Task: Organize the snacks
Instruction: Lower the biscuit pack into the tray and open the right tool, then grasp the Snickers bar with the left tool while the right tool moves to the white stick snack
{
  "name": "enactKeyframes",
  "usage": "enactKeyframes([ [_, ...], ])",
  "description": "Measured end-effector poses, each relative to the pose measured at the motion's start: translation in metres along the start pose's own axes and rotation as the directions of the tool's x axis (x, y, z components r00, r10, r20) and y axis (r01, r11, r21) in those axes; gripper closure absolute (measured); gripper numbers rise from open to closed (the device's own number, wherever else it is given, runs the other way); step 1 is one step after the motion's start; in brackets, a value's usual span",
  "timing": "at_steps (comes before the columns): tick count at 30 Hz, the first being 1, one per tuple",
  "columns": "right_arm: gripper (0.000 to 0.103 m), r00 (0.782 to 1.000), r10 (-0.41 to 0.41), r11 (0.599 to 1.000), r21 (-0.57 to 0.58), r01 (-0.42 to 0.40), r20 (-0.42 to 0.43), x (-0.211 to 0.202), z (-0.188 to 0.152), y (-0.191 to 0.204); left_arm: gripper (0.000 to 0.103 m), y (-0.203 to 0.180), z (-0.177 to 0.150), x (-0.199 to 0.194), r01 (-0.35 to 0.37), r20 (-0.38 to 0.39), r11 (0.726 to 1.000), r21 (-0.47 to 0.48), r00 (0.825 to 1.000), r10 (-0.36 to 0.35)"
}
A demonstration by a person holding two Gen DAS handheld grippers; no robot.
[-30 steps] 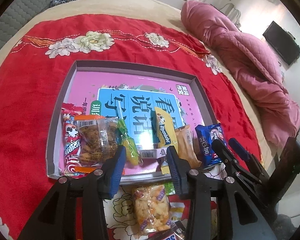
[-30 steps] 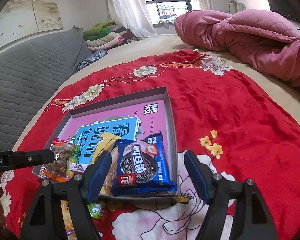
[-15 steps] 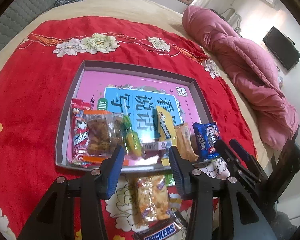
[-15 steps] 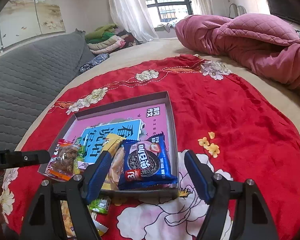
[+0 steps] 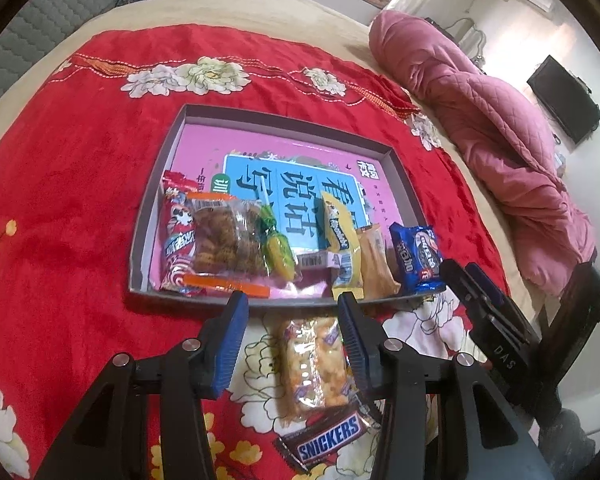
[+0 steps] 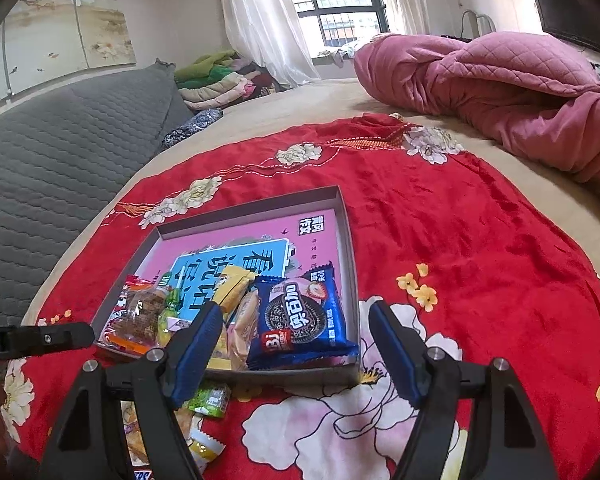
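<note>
A shallow grey box lid (image 5: 400, 168) with a pink and blue printed floor lies on the red cloth. Along its near side lie a red packet (image 5: 176, 248), a clear bag of brown biscuits (image 5: 224, 240), a green lollipop (image 5: 278, 252), a yellow bar (image 5: 340, 240), a tan packet (image 5: 374, 260) and a blue Oreo pack (image 5: 416, 256). Outside the box lie a clear pack of puffed snack (image 5: 314, 364) and a Snickers bar (image 5: 328, 440). My left gripper (image 5: 292, 308) is open above the puffed snack. My right gripper (image 6: 296, 316) is open just behind the Oreo pack (image 6: 300, 320).
A small green packet (image 6: 210, 398) and a yellow-white wrapper (image 6: 204, 444) lie on the red flowered cloth (image 6: 480, 260) in front of the box (image 6: 346, 236). A pink quilt (image 6: 500, 88) is heaped at the right. A grey padded headboard (image 6: 60, 152) runs along the left.
Both grippers have drawn back from the box. The Oreo pack stays in the box, free of the right gripper. The puffed snack and the Snickers bar have come into the left wrist view.
</note>
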State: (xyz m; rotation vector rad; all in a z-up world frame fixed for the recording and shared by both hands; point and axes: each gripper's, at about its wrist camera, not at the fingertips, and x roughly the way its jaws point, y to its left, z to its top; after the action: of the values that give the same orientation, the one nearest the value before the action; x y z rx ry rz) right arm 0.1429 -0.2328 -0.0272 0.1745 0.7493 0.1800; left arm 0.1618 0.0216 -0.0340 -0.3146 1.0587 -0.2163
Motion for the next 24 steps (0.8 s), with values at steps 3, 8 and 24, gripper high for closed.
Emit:
enactKeyframes([
  [3,0.028,1.0,0.014,1.0,0.004,-0.014,-0.001,-0.005,0.0,0.001,0.055,0.001,-0.004,-0.001,-0.001,-0.006,1.0,0.005,1.0,0.001],
  [8,0.028,1.0,0.026,1.0,-0.005,-0.026,-0.007,-0.01,-0.003,0.005,0.055,0.003,-0.011,-0.002,-0.005,-0.02,1.0,0.004,1.0,0.005],
  [24,0.028,0.994,0.073,0.997,-0.003,-0.073,-0.087,-0.019,-0.018,0.015,0.055,0.0,-0.028,-0.001,-0.004,-0.063,1.0,0.012,0.998,0.005],
])
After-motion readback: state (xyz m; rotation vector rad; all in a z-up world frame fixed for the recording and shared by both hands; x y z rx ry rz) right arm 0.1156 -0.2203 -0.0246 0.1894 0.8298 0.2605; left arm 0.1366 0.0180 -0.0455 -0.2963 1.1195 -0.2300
